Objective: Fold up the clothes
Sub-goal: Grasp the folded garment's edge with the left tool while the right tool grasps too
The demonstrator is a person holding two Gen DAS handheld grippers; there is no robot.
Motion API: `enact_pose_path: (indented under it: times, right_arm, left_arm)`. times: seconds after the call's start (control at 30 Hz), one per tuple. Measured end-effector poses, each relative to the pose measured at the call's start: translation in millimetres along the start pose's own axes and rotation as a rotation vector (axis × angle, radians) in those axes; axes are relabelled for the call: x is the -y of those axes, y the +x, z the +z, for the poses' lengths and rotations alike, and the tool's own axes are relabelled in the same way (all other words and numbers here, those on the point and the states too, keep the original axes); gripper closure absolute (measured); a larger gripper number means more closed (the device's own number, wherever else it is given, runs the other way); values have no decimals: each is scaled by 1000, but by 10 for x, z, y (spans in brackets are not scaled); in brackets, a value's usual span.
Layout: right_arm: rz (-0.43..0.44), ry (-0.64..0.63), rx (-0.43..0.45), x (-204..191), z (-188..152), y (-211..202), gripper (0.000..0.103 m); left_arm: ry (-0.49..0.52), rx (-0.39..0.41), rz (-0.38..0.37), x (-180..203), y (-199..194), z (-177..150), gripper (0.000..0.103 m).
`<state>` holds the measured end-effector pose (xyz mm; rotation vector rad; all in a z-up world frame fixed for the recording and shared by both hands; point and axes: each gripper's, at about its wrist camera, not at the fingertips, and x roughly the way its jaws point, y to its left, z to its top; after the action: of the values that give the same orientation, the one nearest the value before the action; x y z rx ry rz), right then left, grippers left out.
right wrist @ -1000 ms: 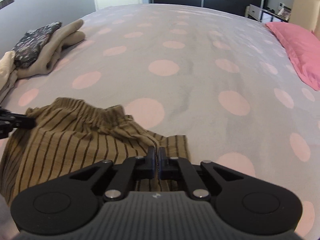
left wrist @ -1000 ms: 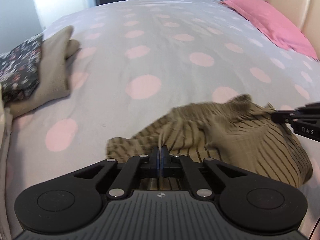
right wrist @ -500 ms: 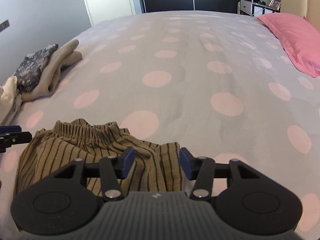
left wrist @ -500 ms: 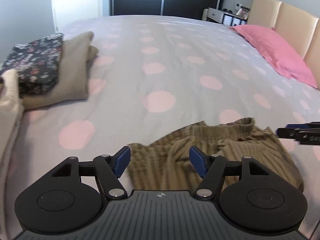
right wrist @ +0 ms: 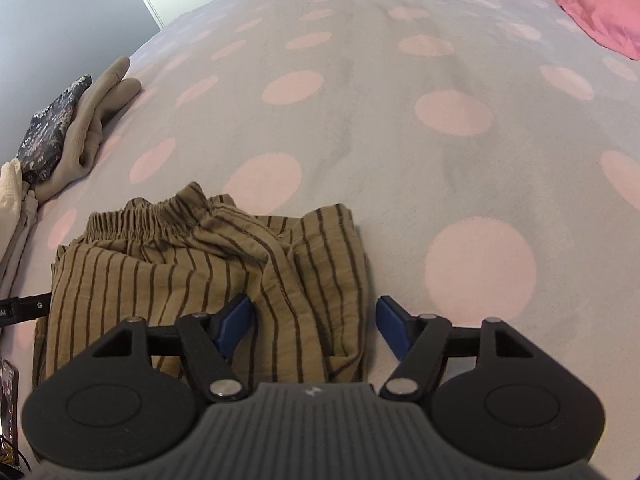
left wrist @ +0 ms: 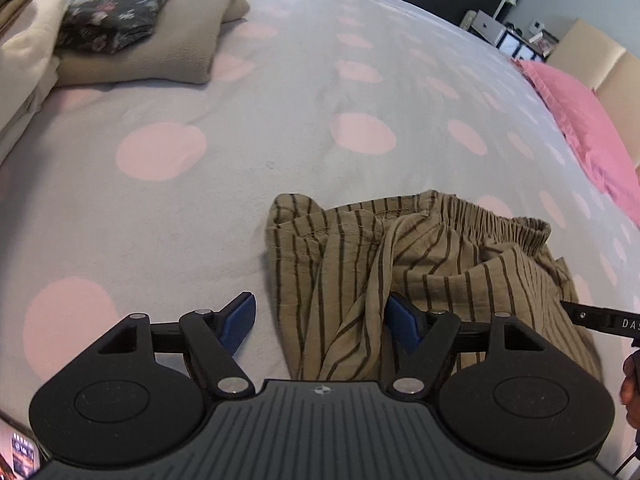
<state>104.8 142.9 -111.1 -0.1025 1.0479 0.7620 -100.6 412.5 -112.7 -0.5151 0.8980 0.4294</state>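
The striped shorts (left wrist: 420,264) are laid crumpled on the dotted bed (left wrist: 280,120). The jaws of the left gripper (left wrist: 322,322) and right gripper (right wrist: 316,320) are opening over the cloth; nothing is gripped by either.

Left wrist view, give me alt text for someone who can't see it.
The left gripper hovers with its jaws opening over a loosely folded tan striped garment on a grey bedspread with pink dots. Folded clothes are stacked at upper left, a pink pillow lies at right, and the right gripper pokes in from the right edge.
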Motion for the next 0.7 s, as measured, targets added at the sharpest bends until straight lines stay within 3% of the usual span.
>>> enact_pose_path:
  times: [0.17, 0.27, 0.33, 0.43, 0.5, 0.6, 0.7]
  right_arm:
    - [-28, -54, 9, -147, 16, 118, 33]
    - [-28, -71, 16, -195, 33, 142, 47]
    - [-19, -78, 19, -230, 45, 137, 61]
    - [-12, -82, 27, -257, 56, 120, 83]
    - [-11, -84, 35, -260, 58, 96, 90]
    - [-12, -92, 46, -279, 59, 59, 94]
    - [-16, -101, 67, -326, 71, -15, 95]
  left_arm:
    - [41, -6, 5, 129, 110, 18, 34]
    - [53, -6, -19, 199, 146, 25, 47]
    - [71, -4, -13, 236, 146, 24, 50]
    - [98, -2, -4, 292, 146, 23, 65]
    - [113, 0, -4, 318, 132, 26, 83]
    - [124, 8, -2, 356, 75, 36, 94]
    - [138, 41, 7, 399, -40, 49, 96]
